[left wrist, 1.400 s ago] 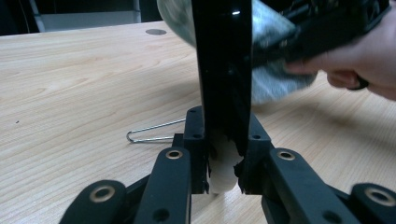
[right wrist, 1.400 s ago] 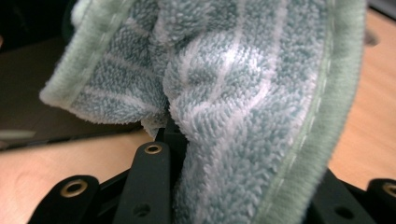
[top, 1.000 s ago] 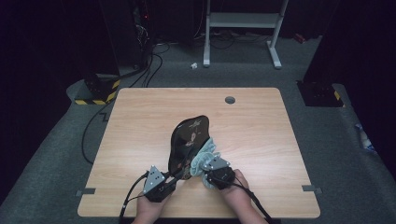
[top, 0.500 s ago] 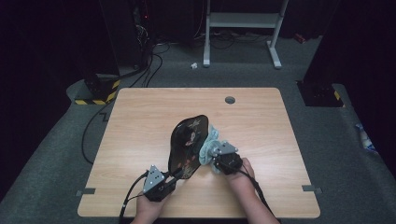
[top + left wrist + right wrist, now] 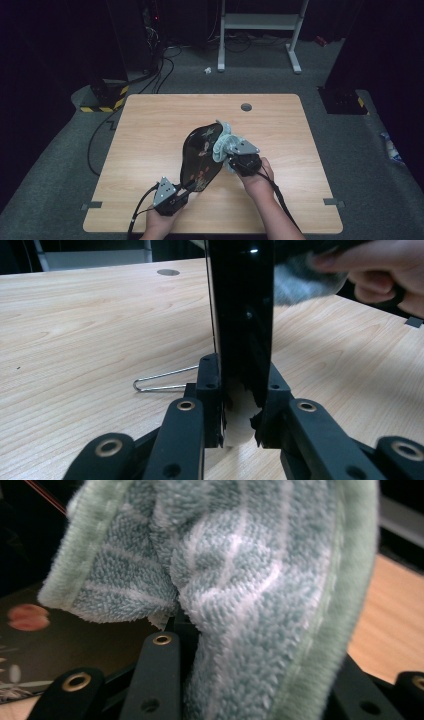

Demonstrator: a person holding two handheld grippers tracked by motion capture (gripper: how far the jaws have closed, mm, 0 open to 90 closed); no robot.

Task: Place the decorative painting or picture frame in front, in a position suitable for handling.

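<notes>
A black lacquered tray (image 5: 200,155) painted with flowers stands on edge above the wooden table (image 5: 150,130), its near end clamped between the jaws of the left gripper (image 5: 240,405). Just right of it, the right gripper (image 5: 231,161) pinches a pale green striped towel (image 5: 240,580), pressed against the tray's painted face. A bent wire clip (image 5: 160,382) lies on the table left of the left gripper's jaws.

On the light wooden tabletop (image 5: 150,130), the left gripper (image 5: 186,191) clamps the near edge of a black, flower-patterned oval tray (image 5: 200,155), tilted up. The right gripper (image 5: 231,161) presses a pale green terry cloth (image 5: 223,141) against the tray's right side.
</notes>
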